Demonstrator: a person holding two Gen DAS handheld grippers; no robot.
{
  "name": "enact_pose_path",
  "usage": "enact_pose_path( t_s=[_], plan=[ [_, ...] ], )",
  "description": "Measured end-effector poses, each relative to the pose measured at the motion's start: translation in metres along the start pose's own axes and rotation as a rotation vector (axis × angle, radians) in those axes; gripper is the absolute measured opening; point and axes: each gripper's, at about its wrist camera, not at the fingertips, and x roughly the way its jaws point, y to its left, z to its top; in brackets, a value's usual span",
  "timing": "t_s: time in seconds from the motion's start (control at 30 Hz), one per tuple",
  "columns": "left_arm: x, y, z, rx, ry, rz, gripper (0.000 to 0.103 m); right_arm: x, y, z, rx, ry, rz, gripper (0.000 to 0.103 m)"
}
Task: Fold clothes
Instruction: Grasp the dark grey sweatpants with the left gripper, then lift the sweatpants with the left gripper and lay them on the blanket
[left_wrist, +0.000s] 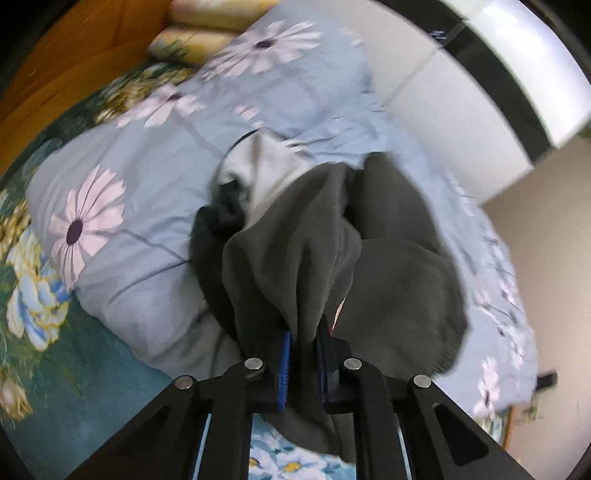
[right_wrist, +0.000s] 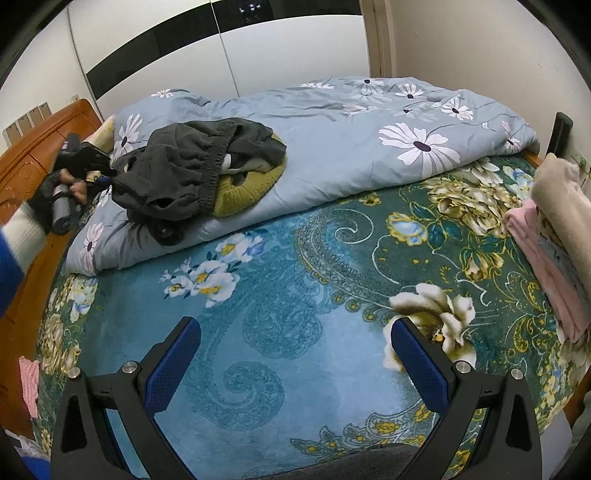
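A: Dark grey cloth fills the left wrist view. The left gripper (left_wrist: 303, 354) has its fingers clenched on the dark garment (left_wrist: 332, 236), above the quilt (left_wrist: 147, 177).

B: In the right wrist view, the right gripper (right_wrist: 295, 358) is released, over the bed (right_wrist: 314, 266). The garment sits on the quilt, far left.

A: So this is pick-up. Next, I think, the right takes another edge to spread it.

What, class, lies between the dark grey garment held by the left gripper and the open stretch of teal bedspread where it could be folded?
Nothing visible. The left gripper is shut on the dark grey garment, which sits on the blue duvet. The teal bedspread in front is bare; the folded stack sits at its right edge.
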Motion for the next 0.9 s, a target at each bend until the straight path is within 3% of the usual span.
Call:
enact_pose_path(
  t_s=[0.13,0.2,0.5,0.63,0.73,0.9],
  plan=[
    [-0.051,-0.027,-0.028,0.097,-0.033,-0.163,0.009,-0.003,-0.004,-0.004,0.016,-0.002,0.012,0.103],
    [-0.072,-0.045,-0.044,0.17,-0.053,-0.21,0.008,-0.006,-0.007,-0.006,0.029,-0.008,0.023,0.103],
    [-0.153,-0.164,-0.143,0.462,-0.111,-0.479,0.008,-0.038,-0.029,-0.021,0.075,-0.054,0.031,0.103],
    [-0.162,-0.215,-0.203,0.541,-0.027,-0.618,0.008,-0.055,-0.047,-0.029,0.108,-0.07,0.014,0.103],
    [-0.141,-0.237,-0.252,0.605,0.094,-0.605,0.009,-0.069,-0.065,-0.039,0.155,-0.089,-0.007,0.103],
    [-0.072,-0.22,-0.312,0.512,0.341,-0.484,0.009,-0.088,-0.09,-0.064,0.258,-0.111,-0.033,0.103]
  ],
)
